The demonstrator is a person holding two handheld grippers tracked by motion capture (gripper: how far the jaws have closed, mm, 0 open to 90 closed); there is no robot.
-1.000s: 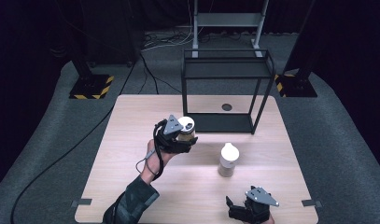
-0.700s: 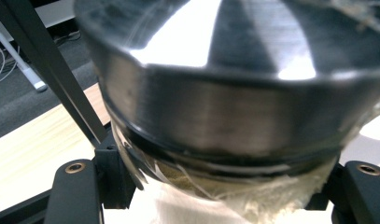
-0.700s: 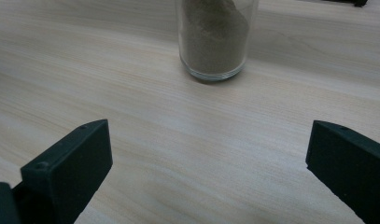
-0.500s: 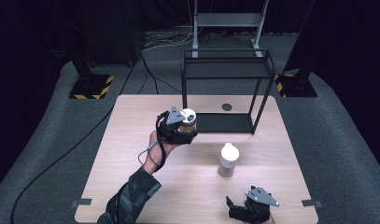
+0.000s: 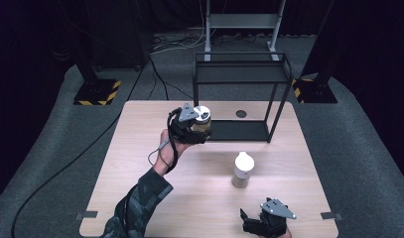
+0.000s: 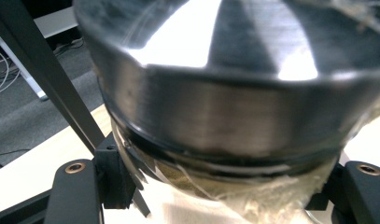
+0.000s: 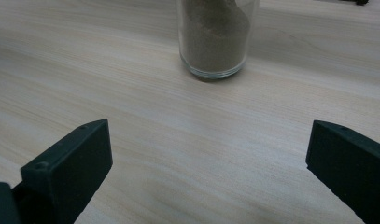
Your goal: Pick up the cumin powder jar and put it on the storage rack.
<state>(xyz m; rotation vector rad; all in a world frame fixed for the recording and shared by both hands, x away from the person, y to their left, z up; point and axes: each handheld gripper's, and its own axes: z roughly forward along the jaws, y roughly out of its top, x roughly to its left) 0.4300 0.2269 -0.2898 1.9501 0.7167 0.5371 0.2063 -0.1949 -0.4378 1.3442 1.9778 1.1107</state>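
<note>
Left tool gripping one jar, one bottle, one rack

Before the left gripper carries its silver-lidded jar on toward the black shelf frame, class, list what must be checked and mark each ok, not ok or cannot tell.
1. Left gripper shut on the silver-lidded glass jar: ok.
2. Jar lifted clear of the pale wooden table: ok.
3. Lower shelf of the black metal shelf frame free to take it: ok.
4. White-capped glass jar of sand standing apart from the carrying hand: ok.
5. Right gripper open, resting at the table's near edge: ok.
6. Lid screwed tight: cannot tell.
</note>
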